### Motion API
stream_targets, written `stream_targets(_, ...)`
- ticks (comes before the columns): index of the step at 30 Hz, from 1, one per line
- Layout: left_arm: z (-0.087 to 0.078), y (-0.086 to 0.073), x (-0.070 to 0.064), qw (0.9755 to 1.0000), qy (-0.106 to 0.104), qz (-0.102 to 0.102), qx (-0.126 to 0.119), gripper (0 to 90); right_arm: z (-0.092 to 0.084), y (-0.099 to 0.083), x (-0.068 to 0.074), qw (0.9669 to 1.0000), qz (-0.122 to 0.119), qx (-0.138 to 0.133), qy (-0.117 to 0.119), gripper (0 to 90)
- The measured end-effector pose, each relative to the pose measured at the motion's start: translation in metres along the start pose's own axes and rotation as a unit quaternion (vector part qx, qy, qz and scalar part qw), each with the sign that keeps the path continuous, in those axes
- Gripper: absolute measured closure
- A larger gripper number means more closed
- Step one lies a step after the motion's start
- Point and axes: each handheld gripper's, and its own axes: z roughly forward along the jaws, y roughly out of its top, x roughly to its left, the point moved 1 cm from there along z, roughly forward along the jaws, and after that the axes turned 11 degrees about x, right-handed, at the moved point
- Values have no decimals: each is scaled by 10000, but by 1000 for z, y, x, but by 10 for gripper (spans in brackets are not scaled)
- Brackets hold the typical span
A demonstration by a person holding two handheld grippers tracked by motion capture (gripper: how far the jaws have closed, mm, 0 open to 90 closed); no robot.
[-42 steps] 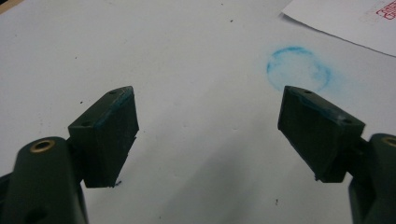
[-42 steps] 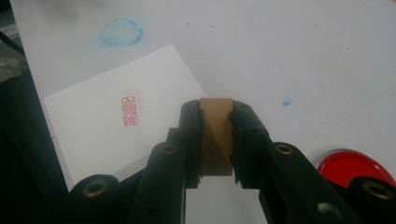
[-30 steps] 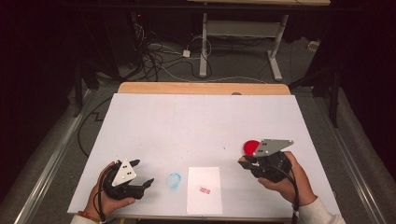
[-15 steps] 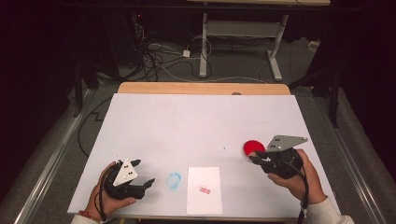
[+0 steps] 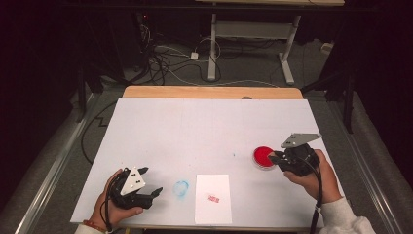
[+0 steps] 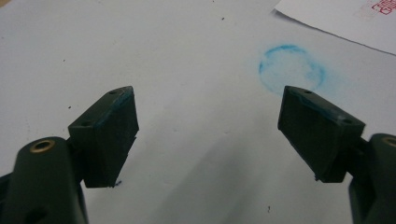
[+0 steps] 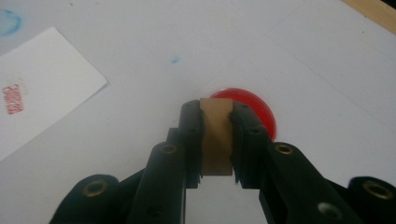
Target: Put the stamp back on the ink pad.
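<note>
while left tongs (image 5: 155, 193) gape, right tongs (image 7: 217, 122) clamp a wooden block (image 7: 216, 140).

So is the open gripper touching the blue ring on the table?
Apart. In the left gripper view, the left gripper stands wide open, with bare white table between it and the smudgy blue ink ring ahead.

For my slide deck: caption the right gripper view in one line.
Right gripper clamps a tan wooden block just short of the red ink pad, stamped paper lying off to the side.
</note>
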Motion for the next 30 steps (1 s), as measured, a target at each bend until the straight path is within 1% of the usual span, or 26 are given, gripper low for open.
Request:
stream_targets(3,0,0,0,10000,-8,14,13,196,10,5,-4,9998,-12,171,-39,763)
stream_targets(4,1,0,-1,10000,-11,18,23,196,13,6,-5,9998,3,217,-4,763)
stream_targets(9,1,0,0,10000,-17,26,36,196,29,11,-12,9991,79,424,-44,763)
stream_targets(11,1,-1,0,10000,-15,28,44,196,35,13,-15,9986,103,510,12,763)
stream_targets(12,1,-1,0,10000,-13,27,50,196,39,14,-15,9983,146,563,10,763)
stream_targets(16,2,0,0,10000,-21,21,63,195,49,18,-14,9971,166,742,27,762)
stream_targets(17,3,-1,0,10000,-29,21,69,195,52,19,-15,9970,86,773,20,762)
stream_targets(19,3,-1,0,10000,-31,35,87,194,56,20,-15,9962,79,861,-33,761)
stream_targets(21,3,-1,0,10000,-43,42,77,194,60,22,-15,9953,44,960,-144,761)
stream_targets(25,3,-1,0,9999,-60,46,78,192,66,23,-18,9945,101,1025,-186,761)
stream_targets(30,3,-1,-1,9999,-57,53,97,192,72,22,-21,9937,173,1099,-156,758)
